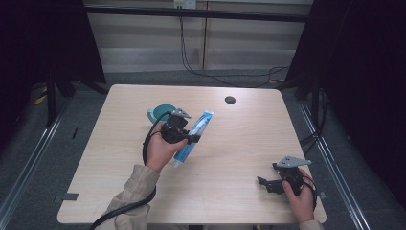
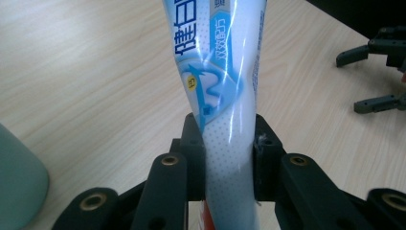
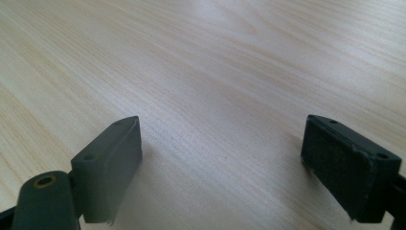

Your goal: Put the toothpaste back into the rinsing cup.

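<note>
A soft, glossy plastic toothpaste tube (image 1: 193,135), white and light blue with printed characters, is being pinched near its lower half by the left gripper (image 1: 187,135), whose black jaws are pressing in on both sides; in the left gripper view the tube (image 2: 225,96) is bulging slightly above the matte pads and running out of the top of the picture, so its flat crimped end is cut off there. From above, the tube is slanting over the middle of the pale wood-grain table (image 1: 239,143), slightly toward the left edge, and whether its cap end is touching the surface is hard to tell. Just behind the left hand (image 1: 160,151), a rounded teal object (image 1: 160,113) is lying half hidden by the gripper and its cable. A small dark round hole (image 1: 230,99) is sitting near the far edge. Near the front right corner, the right gripper (image 1: 268,183) is resting low with its blocky, rubber-faced jaws standing wide apart over bare table (image 3: 215,72), well clear of the tube.
</note>
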`<state>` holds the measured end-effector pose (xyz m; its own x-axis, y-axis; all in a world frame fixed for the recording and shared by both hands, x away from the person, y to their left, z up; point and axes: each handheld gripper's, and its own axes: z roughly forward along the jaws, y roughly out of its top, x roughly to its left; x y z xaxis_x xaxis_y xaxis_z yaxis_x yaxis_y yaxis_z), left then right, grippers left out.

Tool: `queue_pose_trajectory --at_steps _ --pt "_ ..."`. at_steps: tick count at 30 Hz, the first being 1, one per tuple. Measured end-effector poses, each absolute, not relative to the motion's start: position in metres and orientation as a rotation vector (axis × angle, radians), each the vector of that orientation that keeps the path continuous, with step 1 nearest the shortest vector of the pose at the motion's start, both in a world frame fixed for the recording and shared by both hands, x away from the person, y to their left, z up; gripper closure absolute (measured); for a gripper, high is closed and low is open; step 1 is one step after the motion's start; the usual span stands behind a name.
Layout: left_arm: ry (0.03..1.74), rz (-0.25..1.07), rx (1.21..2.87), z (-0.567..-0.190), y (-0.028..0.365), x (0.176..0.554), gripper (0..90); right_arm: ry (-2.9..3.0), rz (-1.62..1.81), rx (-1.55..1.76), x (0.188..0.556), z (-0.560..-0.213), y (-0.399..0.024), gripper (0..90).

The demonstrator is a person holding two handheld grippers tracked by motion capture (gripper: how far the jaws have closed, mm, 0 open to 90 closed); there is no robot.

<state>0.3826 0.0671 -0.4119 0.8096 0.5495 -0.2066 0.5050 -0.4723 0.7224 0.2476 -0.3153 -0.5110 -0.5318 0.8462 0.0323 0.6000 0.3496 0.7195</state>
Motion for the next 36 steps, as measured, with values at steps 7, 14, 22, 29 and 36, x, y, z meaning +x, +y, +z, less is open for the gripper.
queue_pose_trajectory --at_steps 7,14,22,29,36 --pt "0.775 0.091 2.125 -0.407 0.075 0.384 72.7 2.272 0.989 1.276 0.248 -0.511 -0.315 13.5" --pt "0.787 0.11 2.094 -0.405 0.083 0.384 72.7 2.272 0.989 1.276 0.248 -0.511 -0.315 13.5" --pt "0.79 0.137 2.059 -0.398 0.09 0.384 72.7 2.272 0.989 1.275 0.248 -0.511 -0.315 13.5" --pt "0.799 0.152 2.034 -0.392 0.096 0.385 72.7 2.272 0.989 1.274 0.248 -0.511 -0.315 13.4" --pt "0.82 0.16 2.005 -0.391 0.102 0.388 72.7 2.273 0.99 1.274 0.248 -0.511 -0.315 13.5"
